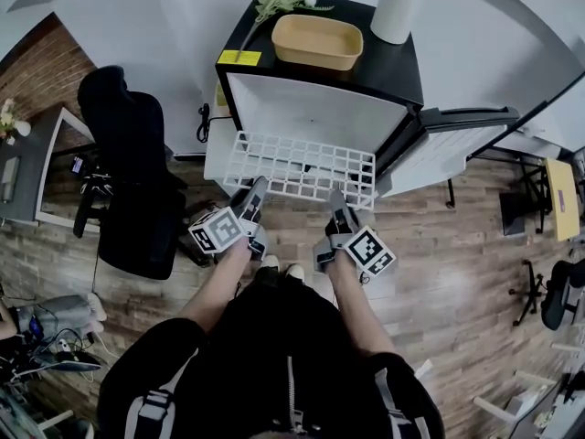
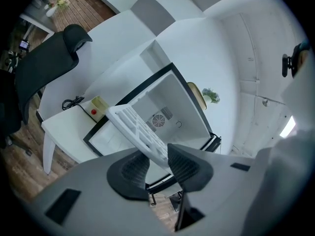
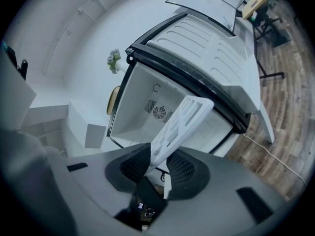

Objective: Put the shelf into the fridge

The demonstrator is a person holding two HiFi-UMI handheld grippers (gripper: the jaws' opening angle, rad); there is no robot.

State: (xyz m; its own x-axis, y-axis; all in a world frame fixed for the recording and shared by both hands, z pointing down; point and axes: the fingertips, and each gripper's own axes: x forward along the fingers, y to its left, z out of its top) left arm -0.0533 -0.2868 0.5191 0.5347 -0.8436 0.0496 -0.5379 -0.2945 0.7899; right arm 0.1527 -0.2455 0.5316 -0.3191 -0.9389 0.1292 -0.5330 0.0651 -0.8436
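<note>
Both grippers are clamped on the near edge of the white grid shelf, left gripper toward its left end, right gripper toward its right. The shelf hangs in front of the open mini fridge, whose door is swung out right. A tan tray sits on top.

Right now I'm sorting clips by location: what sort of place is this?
Probably an office or workroom rather than a kitchen. A black office chair and a grey desk stand on a wood-plank floor, and the only appliance in view is a mini fridge with its door open.
</note>
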